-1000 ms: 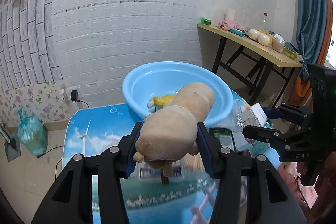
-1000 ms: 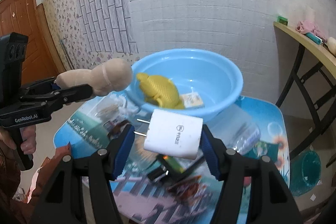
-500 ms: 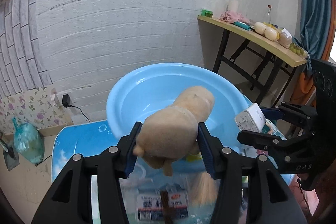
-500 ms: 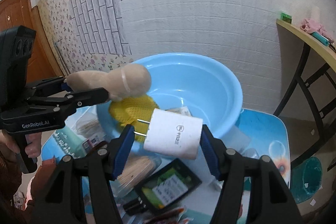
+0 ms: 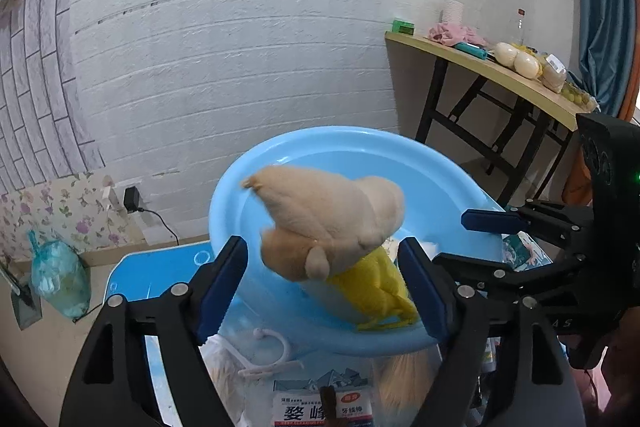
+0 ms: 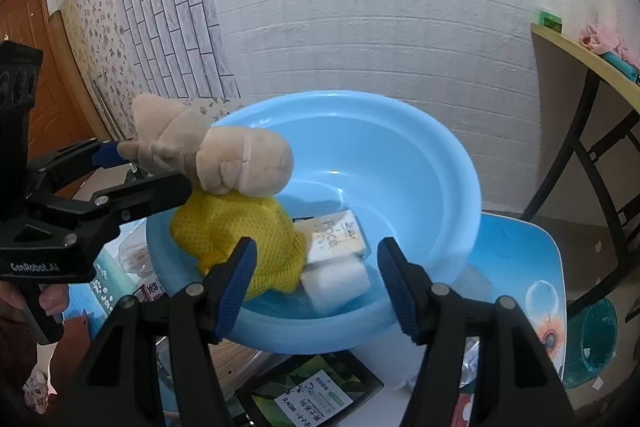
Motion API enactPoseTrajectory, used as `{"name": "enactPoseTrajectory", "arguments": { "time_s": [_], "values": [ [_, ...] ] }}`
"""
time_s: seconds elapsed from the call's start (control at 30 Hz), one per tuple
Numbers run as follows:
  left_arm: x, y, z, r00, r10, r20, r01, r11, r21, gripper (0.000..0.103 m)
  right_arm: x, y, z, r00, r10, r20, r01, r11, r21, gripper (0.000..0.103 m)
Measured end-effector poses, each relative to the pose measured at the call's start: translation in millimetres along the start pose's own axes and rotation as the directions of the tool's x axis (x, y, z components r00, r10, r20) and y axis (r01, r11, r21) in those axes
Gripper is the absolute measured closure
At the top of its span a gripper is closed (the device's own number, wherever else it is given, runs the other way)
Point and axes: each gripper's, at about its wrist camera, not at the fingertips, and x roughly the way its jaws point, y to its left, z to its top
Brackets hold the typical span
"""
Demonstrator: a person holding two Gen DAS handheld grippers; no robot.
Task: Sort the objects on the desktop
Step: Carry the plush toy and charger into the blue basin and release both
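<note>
A light blue basin point(image 5: 352, 155) point(image 6: 400, 155) stands on the blue table. A tan plush toy point(image 5: 332, 215) point(image 6: 224, 155) is over the basin, free of my open left gripper point(image 5: 324, 283) point(image 6: 136, 167), and lies on a yellow mesh toy point(image 5: 372, 291) point(image 6: 240, 235). My right gripper point(image 6: 314, 283) point(image 5: 472, 239) is open above the basin's near rim. The white charger point(image 6: 336, 283) lies in the basin beside a small box point(image 6: 336, 235).
On the table in front of the basin lie a labelled packet point(image 5: 324, 407), a white hook point(image 5: 268, 351), a dark packet point(image 6: 312, 391) and a bundle of sticks point(image 6: 236, 355). A wooden side table point(image 5: 500, 79) stands at the right.
Both grippers moved forward over the basin and opened. The plush toy left the left jaws and the white charger dropped from the right jaws into the basin.
</note>
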Motion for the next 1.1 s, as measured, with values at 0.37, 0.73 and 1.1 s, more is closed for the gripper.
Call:
{"name": "enactPoseTrajectory", "arguments": {
  "time_s": [0.37,0.73,1.1],
  "values": [
    [-14.7,10.7,-17.8,1.000,0.017,-0.016,-0.018,0.999,-0.038,0.023,-17.0,3.9,-9.2,1.000,-0.012,0.016,0.012,1.000,0.002,0.040],
    [-17.9,-24.1,-10.6,0.998,-0.061,0.012,0.061,0.998,0.003,0.023,-35.2,-5.1,-15.3,0.998,-0.045,0.033,0.044,0.998,0.034,0.041],
    [-3.4,-43.3,18.4,0.999,-0.016,0.039,0.012,0.997,0.081,0.023,-57.4,-34.8,-21.4,0.992,-0.116,0.047,0.110,0.988,0.110,0.040]
  ]
}}
